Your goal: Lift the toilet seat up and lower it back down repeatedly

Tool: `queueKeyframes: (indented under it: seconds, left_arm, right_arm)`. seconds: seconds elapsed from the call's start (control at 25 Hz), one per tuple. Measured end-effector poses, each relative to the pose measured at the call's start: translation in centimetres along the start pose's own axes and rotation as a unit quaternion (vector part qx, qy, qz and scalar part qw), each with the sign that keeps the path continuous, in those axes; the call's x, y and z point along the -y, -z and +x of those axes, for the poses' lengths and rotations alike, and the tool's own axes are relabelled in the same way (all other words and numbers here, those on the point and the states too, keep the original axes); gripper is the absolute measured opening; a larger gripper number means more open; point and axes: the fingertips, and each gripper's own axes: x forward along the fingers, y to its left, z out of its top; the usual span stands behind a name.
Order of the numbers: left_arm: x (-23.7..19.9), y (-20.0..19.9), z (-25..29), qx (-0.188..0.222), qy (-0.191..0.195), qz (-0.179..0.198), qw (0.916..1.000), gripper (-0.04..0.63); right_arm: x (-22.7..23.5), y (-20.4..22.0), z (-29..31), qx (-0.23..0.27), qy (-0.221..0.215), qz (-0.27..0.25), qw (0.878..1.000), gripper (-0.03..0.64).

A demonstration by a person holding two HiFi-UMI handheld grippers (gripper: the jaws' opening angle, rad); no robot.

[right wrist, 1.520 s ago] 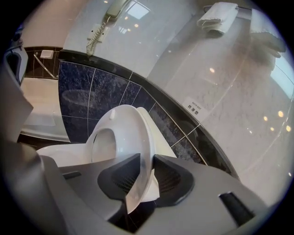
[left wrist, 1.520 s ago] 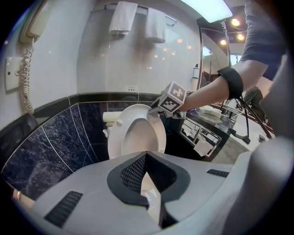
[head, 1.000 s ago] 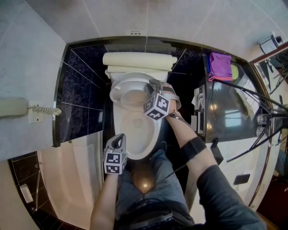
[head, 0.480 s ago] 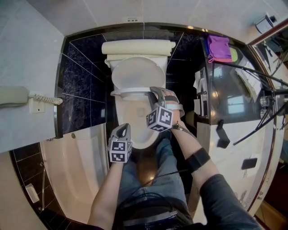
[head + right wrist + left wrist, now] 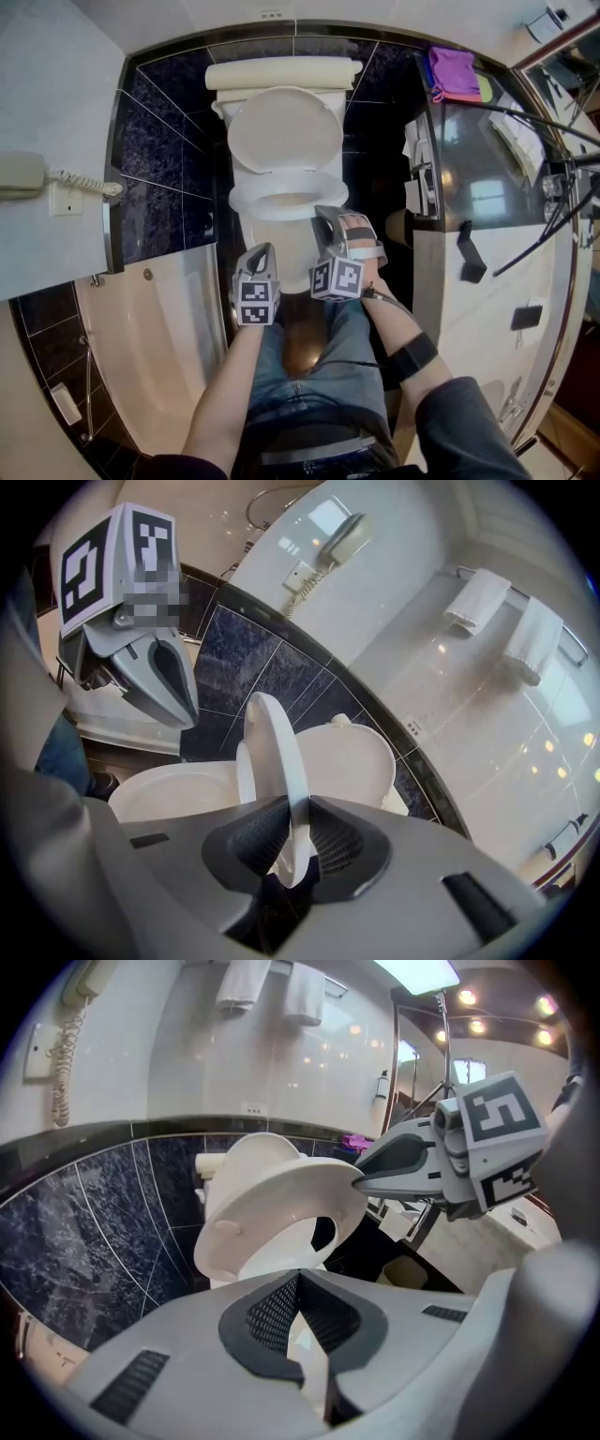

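Head view: the right gripper [image 5: 328, 214], jaws just tightened and clamped on the front rim of the seat [image 5: 246, 199], had drawn it away from the upright lid [image 5: 286, 131] toward the person, leaving it roughly halfway down (a lowering stroke, apparently). The left gripper [image 5: 265, 248] hung beside the bowl [image 5: 292, 258], jaws together, empty. One seat, one lid, two grippers, two towels [image 5: 478, 602].

Bright ceiling light [image 5: 417, 971], glare on glossy wall tiles [image 5: 309, 1072]; fisheye distortion, dark corners.
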Motion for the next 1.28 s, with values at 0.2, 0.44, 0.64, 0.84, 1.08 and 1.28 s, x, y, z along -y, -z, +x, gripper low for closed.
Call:
queueKeyframes:
  seconds: [0.2, 0.44, 0.64, 0.84, 1.08, 1.28]
  left_arm:
    - [0.3, 1.8, 0.2, 0.005, 0.005, -0.001, 1.0, 0.0]
    - [1.2, 3.4, 0.7, 0.007, 0.016, -0.002, 0.9998, 0.0]
    - [2.0, 6.7, 0.4, -0.008, 0.022, -0.01, 0.9997, 0.0]
    - [2.5, 9.3, 0.8, -0.02, 0.028, -0.015, 0.9993, 0.0]
    - [2.9, 11.9, 1.3, -0.023, 0.03, -0.019, 0.9991, 0.0]
    - [3.8, 16.3, 1.6, -0.055, 0.037, -0.03, 0.9973, 0.0]
  right_arm:
    - [-4.5, 1.2, -1.8, -0.01, -0.005, -0.016, 1.0, 0.086]
    - [-9.5, 2.6, -3.2, -0.022, -0.025, -0.025, 0.999, 0.092]
    - [-12.9, 3.8, -4.1, -0.037, -0.051, -0.027, 0.998, 0.091]
    - [-15.4, 4.8, -4.5, -0.052, -0.064, -0.025, 0.996, 0.091]
    - [-18.2, 5.8, -5.7, -0.06, -0.073, -0.012, 0.995, 0.029]
    - [-18.8, 8.0, -7.2, -0.076, -0.049, 0.044, 0.995, 0.015]
